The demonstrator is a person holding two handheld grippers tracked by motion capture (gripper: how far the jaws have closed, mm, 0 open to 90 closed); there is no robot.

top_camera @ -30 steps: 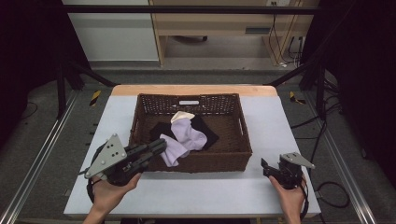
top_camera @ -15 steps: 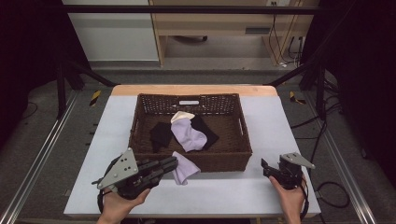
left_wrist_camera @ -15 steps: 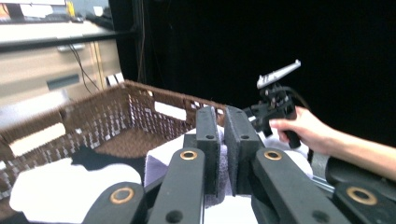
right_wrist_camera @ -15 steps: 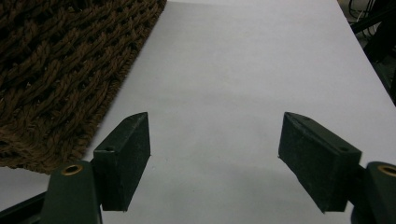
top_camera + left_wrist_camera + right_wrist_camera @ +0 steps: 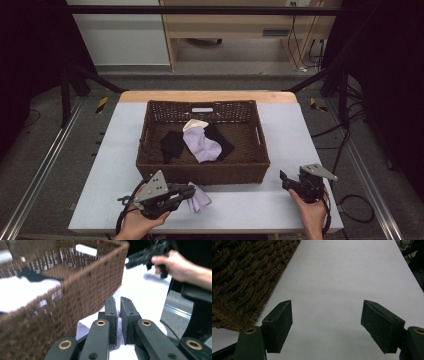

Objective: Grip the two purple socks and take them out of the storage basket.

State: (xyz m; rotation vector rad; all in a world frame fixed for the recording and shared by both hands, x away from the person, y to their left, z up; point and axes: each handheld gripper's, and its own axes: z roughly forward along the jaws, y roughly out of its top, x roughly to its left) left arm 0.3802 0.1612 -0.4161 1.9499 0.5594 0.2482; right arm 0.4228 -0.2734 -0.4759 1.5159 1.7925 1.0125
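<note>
The left claw (image 5: 191,192) is clamped on a pale lilac fabric sock (image 5: 199,200), which lies on the white desk (image 5: 240,205) just near of the brown woven wicker basket (image 5: 202,175). The right claw (image 5: 284,179) stands apart, empty, near the desk's right edge.

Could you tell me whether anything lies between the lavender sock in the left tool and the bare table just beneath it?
Nothing visible does: the lavender sock, pinched in the left tool, already lies on the table in front of the basket.

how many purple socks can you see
2. One purple sock lies in the wicker basket on dark clothes; the other sock is on the table, pinched by the left gripper. More may be hidden underneath.
</note>
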